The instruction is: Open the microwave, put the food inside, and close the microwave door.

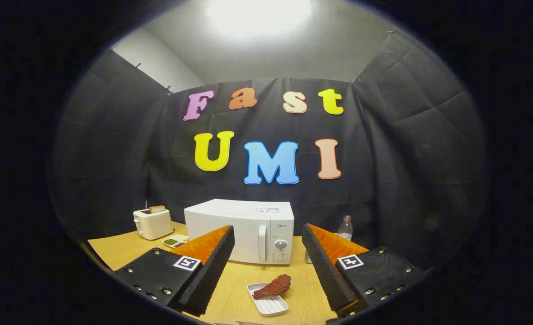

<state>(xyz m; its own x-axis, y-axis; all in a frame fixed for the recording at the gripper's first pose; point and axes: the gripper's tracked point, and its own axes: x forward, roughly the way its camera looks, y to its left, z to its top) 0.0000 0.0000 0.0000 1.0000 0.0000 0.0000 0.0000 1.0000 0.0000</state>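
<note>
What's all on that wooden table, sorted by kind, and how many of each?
Appliances: 2, microwave and toaster
Dishes: 2, white tray and small sectioned dish
Food: 2, reddish meat piece and toast
Bottles: 1, water bottle
Total: 7
The gripper hangs open, jaws apart, holding nothing.

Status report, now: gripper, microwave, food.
Hand-held gripper open, holding nothing. Microwave door shut, beyond the fingers. Food on white tray between the fingers. Path to handle clear.

White microwave point(243, 230), door closed; reddish food point(273, 287) on tray before it.
</note>
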